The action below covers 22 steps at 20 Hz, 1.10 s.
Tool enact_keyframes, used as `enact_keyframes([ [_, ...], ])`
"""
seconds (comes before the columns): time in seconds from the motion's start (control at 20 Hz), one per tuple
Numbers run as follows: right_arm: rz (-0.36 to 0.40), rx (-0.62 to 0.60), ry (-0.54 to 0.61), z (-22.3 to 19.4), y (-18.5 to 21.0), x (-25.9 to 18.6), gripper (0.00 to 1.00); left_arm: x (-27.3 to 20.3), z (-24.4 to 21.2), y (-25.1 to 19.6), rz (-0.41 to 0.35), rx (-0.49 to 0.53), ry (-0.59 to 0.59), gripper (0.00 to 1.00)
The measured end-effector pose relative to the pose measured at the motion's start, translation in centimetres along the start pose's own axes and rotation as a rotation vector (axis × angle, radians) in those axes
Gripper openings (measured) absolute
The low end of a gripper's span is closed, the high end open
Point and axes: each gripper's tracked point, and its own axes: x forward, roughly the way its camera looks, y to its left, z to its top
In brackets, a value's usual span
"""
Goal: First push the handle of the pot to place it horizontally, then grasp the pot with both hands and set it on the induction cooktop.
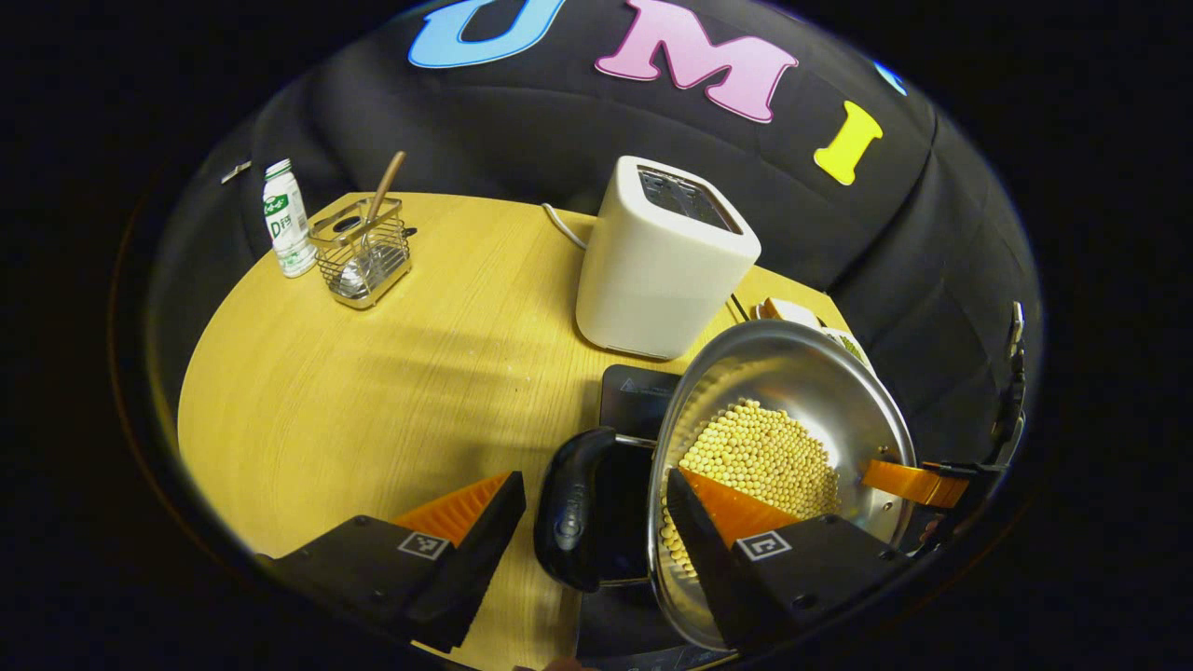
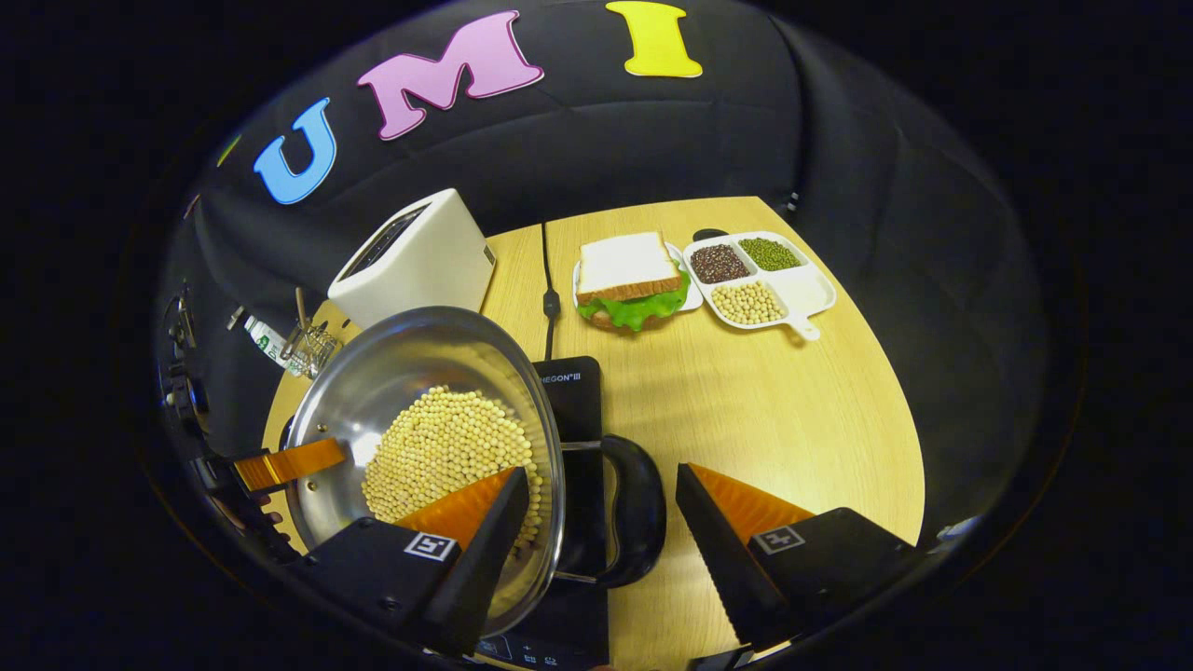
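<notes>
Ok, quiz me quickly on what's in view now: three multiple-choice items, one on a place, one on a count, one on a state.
1. Where is the sandwich relative to the divided tray?
A inside it
B on a plate beside it
C beneath it

2. How many tray compartments hold grains?
A one
B two
C three

3. The right gripper is:
A shut on the sandwich
B open, one finger on either side of the pot handle
C shut on the pot handle

Answers:
1 B, it lies on the plate next to the tray.
2 C, all three are filled.
3 B, there are gaps between the fingers and the handle.
</notes>
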Motion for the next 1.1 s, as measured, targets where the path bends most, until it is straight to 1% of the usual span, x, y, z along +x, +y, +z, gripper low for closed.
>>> enact_keyframes([
  [0.35, -0.011, -0.002, -0.055, 0.6, 0.4, -2.7, 0.99, -2.5, 0.7, 0.6, 0.025, 0.027, -0.038, 0.96],
  [0.55, -0.001, 0.026, -0.102, 1.4, 1.1, -5.1, 0.99, -5.4, 2.0, 0.2, 0.027, 0.075, -0.103, 0.96],
  [0.75, -0.015, 0.026, -0.185, 2.9, 1.4, -8.5, 0.99, -10.1, 4.3, 0.6, 0.057, 0.113, -0.217, 0.96],
  [0.9, -0.053, -0.008, -0.244, 3.4, 1.7, -11.6, 0.99, -14.7, 6.5, 0.5, 0.046, 0.093, -0.344, 0.95],
  [0.95, -0.063, -0.027, -0.276, 3.9, 1.9, -12.5, 0.99, -16.2, 7.0, 0.9, 0.056, 0.097, -0.379, 0.95],
  [1.05, -0.068, -0.055, -0.342, 4.3, 3.0, -14.7, 0.99, -19.4, 8.5, 2.6, 0.113, 0.114, -0.475, 0.95],
  [1.1, -0.064, -0.057, -0.374, 4.7, 3.7, -15.7, 0.99, -20.9, 9.0, 3.1, 0.13, 0.12, -0.517, 0.95],
])
